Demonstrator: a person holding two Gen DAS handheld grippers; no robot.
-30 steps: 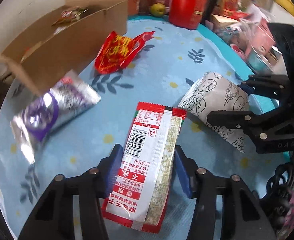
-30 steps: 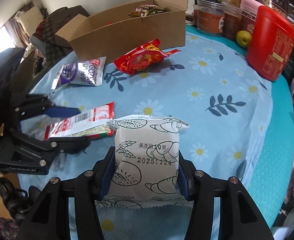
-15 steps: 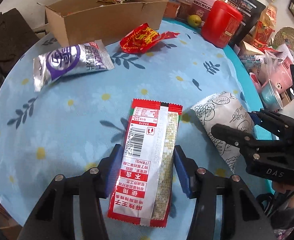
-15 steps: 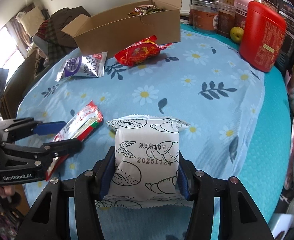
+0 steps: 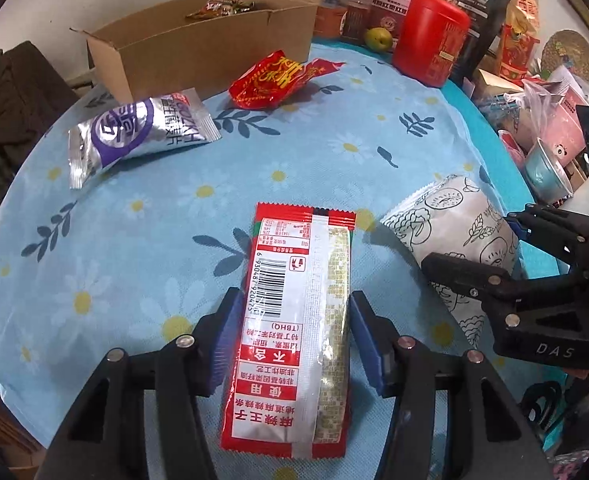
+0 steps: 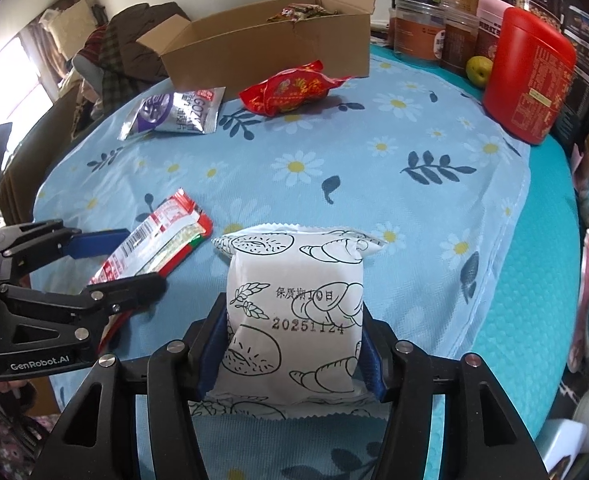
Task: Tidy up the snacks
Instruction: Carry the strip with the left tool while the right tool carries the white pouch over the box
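A long red-and-white snack packet (image 5: 290,264) lies lengthwise between the blue pads of my left gripper (image 5: 292,320), which is shut on it just above the daisy tablecloth (image 5: 334,128). In the right wrist view this packet (image 6: 154,240) sticks out of the left gripper (image 6: 144,260) at the left. My right gripper (image 6: 294,308) holds a white bread packet (image 6: 294,280) printed with line drawings. Its jaws are opening, and the pads still touch the packet's sides. The left wrist view shows the right gripper (image 5: 468,240) and the bread packet (image 5: 446,216) at the right.
An open cardboard box (image 5: 214,52) with snacks inside stands at the back. In front of it lie a red crinkly packet (image 5: 274,80) and a silver-and-purple packet (image 5: 134,132). A red canister (image 5: 430,48), a green fruit (image 5: 378,38) and jars line the back right.
The left gripper has rolled and swung with the red-and-white packet still in it, so the box now sits at the back of its view. The right gripper keeps the bread packet and has barely shifted.
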